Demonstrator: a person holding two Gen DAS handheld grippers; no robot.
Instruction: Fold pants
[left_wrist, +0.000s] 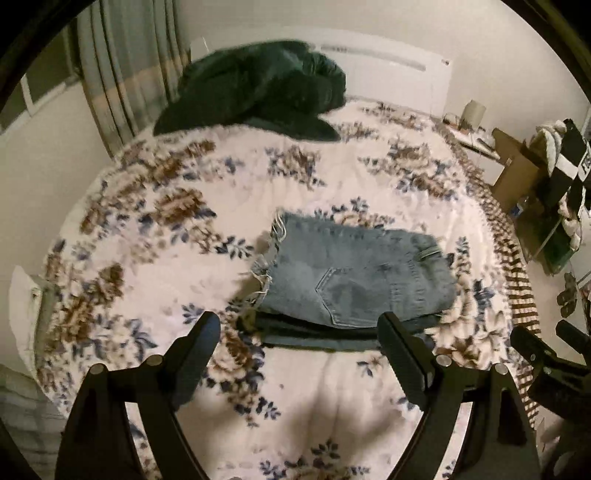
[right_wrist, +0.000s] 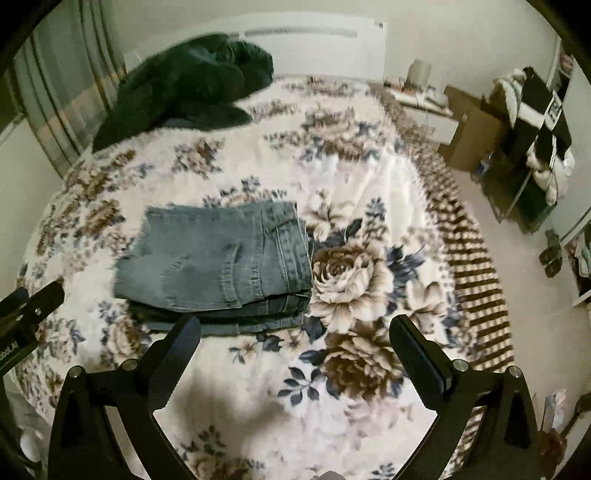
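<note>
Blue jeans (left_wrist: 354, 277) lie folded in a compact stack on the floral bedspread (left_wrist: 155, 236), back pocket up, frayed hems at the left. In the right wrist view the jeans (right_wrist: 218, 266) sit left of centre. My left gripper (left_wrist: 299, 325) is open and empty, just short of the stack's near edge. My right gripper (right_wrist: 295, 328) is open and empty, above the bedspread (right_wrist: 351, 280) to the right of the stack's near corner. The right gripper also shows at the right edge of the left wrist view (left_wrist: 543, 350); the left gripper shows at the left edge of the right wrist view (right_wrist: 33, 306).
A dark green garment pile (left_wrist: 258, 88) lies at the far end of the bed. Curtains (left_wrist: 114, 74) hang at the left. Cardboard boxes (left_wrist: 517, 173) and a cluttered rack (left_wrist: 565, 177) stand on the floor to the right of the bed.
</note>
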